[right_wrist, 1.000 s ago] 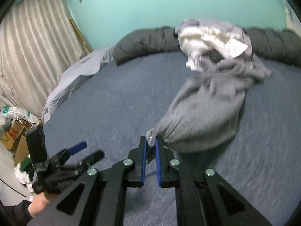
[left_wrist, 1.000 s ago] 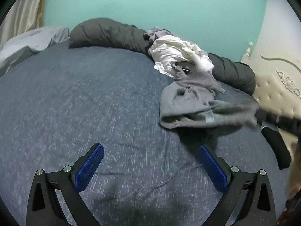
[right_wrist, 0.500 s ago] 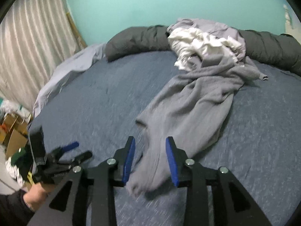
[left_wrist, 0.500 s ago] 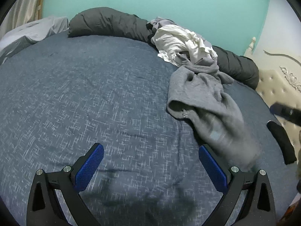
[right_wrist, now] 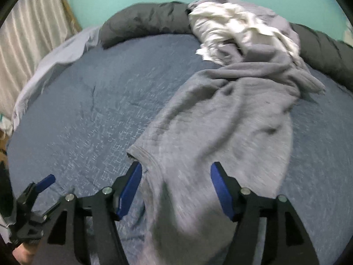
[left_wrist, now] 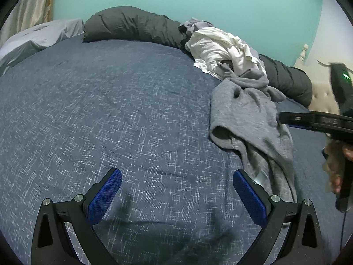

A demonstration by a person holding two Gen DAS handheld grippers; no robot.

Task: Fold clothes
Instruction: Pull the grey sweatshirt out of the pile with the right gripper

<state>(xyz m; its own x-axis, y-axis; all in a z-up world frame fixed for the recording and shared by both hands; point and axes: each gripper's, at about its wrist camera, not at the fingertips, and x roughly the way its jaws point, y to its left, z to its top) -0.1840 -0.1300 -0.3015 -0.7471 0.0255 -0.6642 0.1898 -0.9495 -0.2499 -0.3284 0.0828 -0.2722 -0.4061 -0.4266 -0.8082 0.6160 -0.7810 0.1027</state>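
A teal wall (left_wrist: 198,2) spans twelve o'clock; pale curtains (right_wrist: 28,44) hang at ten; a cream tufted headboard (left_wrist: 322,97) sits at three.

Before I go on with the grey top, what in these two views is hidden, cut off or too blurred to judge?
- Grey garment, right wrist view: its near end runs under the open right gripper and off the bottom edge, motion-blurred.
- Same garment, left wrist view: its lower end is hidden behind the open left gripper.
- White clothes: piled and crumpled; the number of items is unclear.
- Dark duvet: partly hidden behind that pile.
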